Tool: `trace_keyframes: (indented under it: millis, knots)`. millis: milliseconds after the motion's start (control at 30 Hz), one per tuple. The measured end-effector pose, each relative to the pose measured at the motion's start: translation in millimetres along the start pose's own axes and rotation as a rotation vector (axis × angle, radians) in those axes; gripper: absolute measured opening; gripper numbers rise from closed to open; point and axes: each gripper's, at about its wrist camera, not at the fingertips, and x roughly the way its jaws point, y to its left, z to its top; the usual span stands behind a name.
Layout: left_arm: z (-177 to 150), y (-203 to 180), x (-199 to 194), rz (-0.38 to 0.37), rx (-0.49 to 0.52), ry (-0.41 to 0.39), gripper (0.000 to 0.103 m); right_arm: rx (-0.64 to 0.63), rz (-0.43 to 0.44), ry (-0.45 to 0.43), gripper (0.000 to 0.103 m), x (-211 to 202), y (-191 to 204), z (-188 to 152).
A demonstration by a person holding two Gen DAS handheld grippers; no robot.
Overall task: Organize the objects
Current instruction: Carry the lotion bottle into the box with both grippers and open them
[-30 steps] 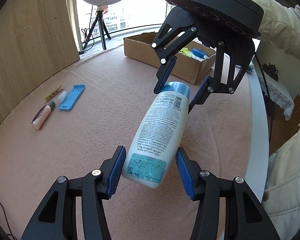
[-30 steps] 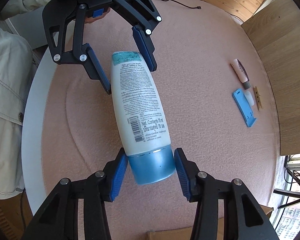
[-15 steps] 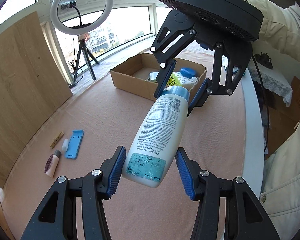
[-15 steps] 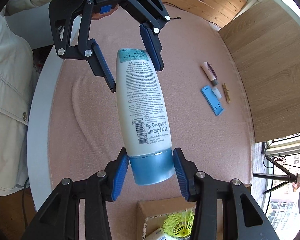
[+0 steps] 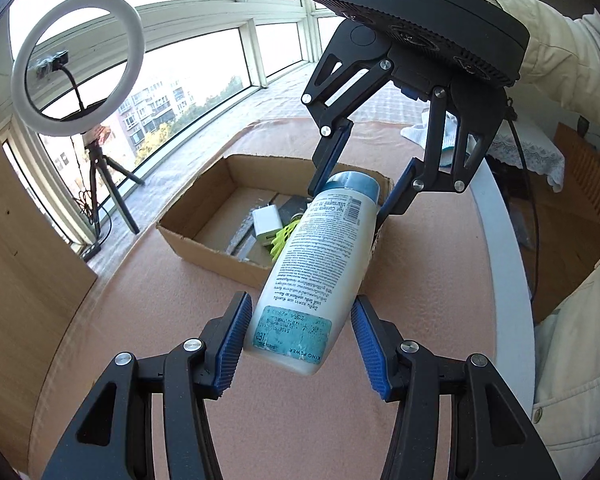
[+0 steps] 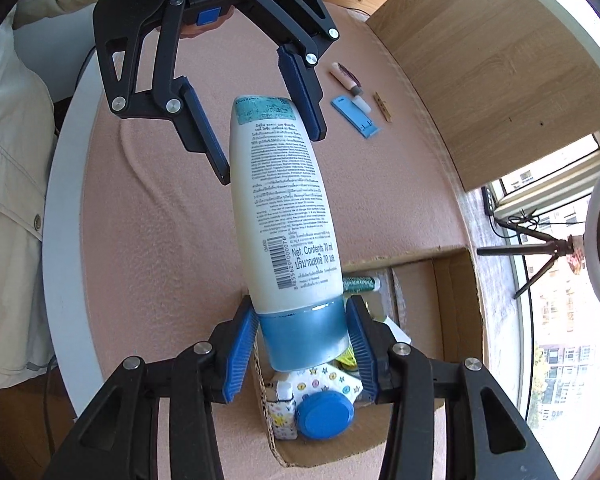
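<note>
Holding a white bottle between them, the two grippers have it up in the air above the pink table. The left gripper is clamped on the bottle's flat bottom end, where a blue-green sticker is. The right gripper is clamped on the blue cap. The bottle is tilted, with its cap end over the near edge of a brown box. The box sits at the table's far side, by the windows. Inside the box you can see a white plug, something spiky and yellow-green, a round blue lid and a small pack with stars on it. Near the table's other edge, next to a wooden board, lie a small tube, a flat blue piece and a wooden peg. A ring light stands on a tripod by the window. A cream sleeve shows behind the right gripper.
</note>
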Motion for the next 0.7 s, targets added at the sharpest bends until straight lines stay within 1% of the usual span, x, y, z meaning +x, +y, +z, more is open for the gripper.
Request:
trace_keyframes:
  millis: [167,233,267,300,333,367,400,433,533,700]
  knots:
    - [37,-3,33,-0.028,0.038,-0.008,0.056,0.055,-0.024,0.028,0.041,-6,-15,-36]
    - [49,-3,47,-0.02,0.04,-0.009,0.058,0.067,-0.037,0.038,0.041,-8,-20,-50]
    - [53,-2,54,-0.002,0.03,-0.007,0.06,0.073,-0.047,0.039,0.041,-9,-23,-58]
    - [55,-1,60,0.029,0.019,-0.002,0.071,0.077,-0.062,0.036,0.041,-9,-26,-64]
    - [56,-2,63,0.078,0.013,-0.002,0.082,0.091,-0.068,0.04,0.042,-6,-29,-70]
    - [57,-3,64,0.128,0.009,-0.006,0.088,0.1,-0.065,0.059,0.042,-2,-30,-75]
    - [57,-4,64,0.156,0.005,-0.012,0.094,0.088,-0.085,0.075,0.042,1,-29,-79]
    - [54,-6,61,0.158,0.0,-0.016,0.095,0.084,-0.113,0.081,0.042,2,-28,-82]
    - [43,-5,52,0.159,-0.026,-0.011,0.095,0.127,-0.12,0.057,0.042,0,-30,-85]
    - [14,1,30,0.181,-0.116,-0.012,0.096,0.167,-0.158,0.065,0.043,-4,-33,-76]
